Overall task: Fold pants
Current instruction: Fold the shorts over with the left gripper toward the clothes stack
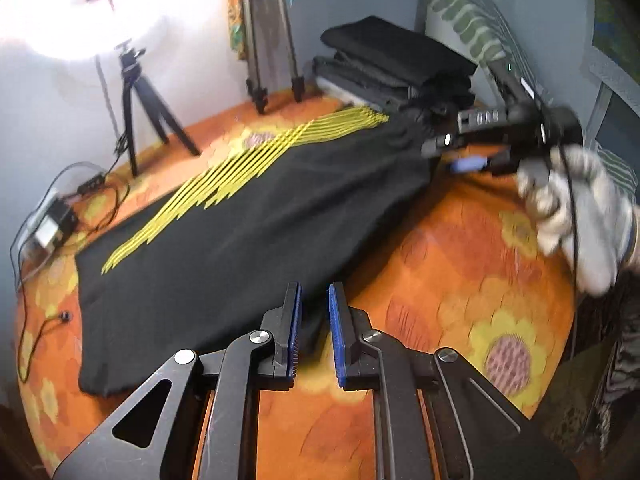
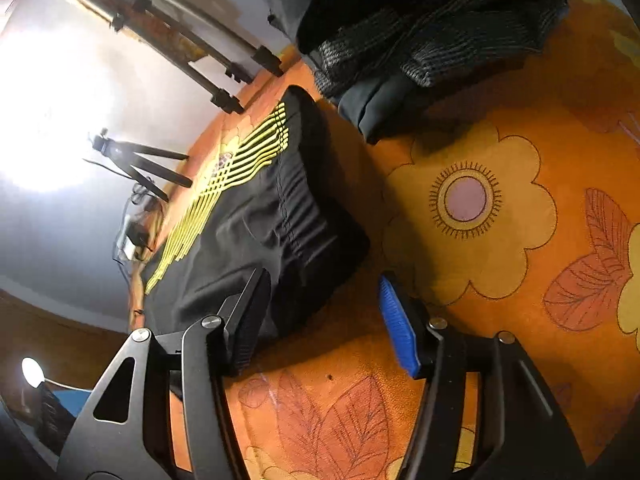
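Note:
Black pants (image 1: pixel 248 224) with yellow side stripes lie flat and lengthwise on an orange flowered cloth. My left gripper (image 1: pixel 314 300) sits over the near leg end, with a narrow gap between its jaws and nothing between them. In the left wrist view my right gripper (image 1: pixel 460 156), held by a gloved hand, is at the far waistband end. In the right wrist view the right gripper (image 2: pixel 324 280) is wide open beside the gathered waistband (image 2: pixel 304 216), empty.
A stack of folded dark clothes (image 1: pixel 396 68) lies at the far end, also in the right wrist view (image 2: pixel 420 32). Tripods (image 1: pixel 144 112) and a bright lamp stand at the far left. Cables and a small box (image 1: pixel 52 228) lie at the left edge.

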Demonstrator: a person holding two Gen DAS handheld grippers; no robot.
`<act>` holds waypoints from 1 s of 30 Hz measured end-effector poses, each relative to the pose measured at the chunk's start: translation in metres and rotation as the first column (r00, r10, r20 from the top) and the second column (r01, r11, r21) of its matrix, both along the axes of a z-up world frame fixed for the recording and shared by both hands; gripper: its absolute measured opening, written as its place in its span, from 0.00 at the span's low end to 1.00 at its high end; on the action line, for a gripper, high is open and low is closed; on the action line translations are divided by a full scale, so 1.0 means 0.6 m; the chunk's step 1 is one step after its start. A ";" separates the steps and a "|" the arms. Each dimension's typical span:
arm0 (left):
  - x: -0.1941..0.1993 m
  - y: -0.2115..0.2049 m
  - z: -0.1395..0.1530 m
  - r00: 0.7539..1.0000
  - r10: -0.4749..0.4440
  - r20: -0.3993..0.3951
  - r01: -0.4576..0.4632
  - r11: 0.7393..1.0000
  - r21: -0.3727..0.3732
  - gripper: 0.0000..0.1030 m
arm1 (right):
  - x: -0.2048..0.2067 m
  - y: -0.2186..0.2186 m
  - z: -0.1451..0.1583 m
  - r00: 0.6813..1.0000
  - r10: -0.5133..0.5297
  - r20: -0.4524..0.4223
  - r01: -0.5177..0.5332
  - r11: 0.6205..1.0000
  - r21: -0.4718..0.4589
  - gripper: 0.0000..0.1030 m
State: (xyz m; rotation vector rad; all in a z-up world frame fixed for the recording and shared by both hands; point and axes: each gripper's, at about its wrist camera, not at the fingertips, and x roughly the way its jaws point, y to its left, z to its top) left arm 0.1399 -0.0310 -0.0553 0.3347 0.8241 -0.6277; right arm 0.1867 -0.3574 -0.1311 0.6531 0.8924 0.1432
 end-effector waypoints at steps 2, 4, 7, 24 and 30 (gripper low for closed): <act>0.016 -0.026 0.017 1.000 -0.023 0.015 0.023 1.000 -0.006 0.13 | -0.004 -0.008 0.005 1.000 -0.023 0.009 0.023 1.000 -0.005 0.57; 0.039 -0.060 0.036 0.998 -0.057 0.018 0.057 0.998 -0.019 0.28 | -0.011 -0.022 0.009 0.999 -0.032 0.009 0.031 0.999 0.033 0.57; 0.082 -0.114 0.054 0.995 -0.091 0.028 0.092 0.995 -0.039 0.40 | -0.028 -0.036 0.014 1.000 -0.020 0.018 0.019 0.999 0.042 0.57; 0.302 -0.350 -0.028 0.968 -0.249 -0.027 0.250 0.967 0.047 0.40 | 0.003 -0.007 0.054 0.904 0.418 0.086 -0.342 0.830 -0.440 0.53; 0.325 -0.372 -0.072 0.949 -0.302 -0.091 0.309 0.948 0.080 0.40 | 0.025 -0.007 0.027 0.860 0.496 0.117 -0.419 0.819 -0.391 0.53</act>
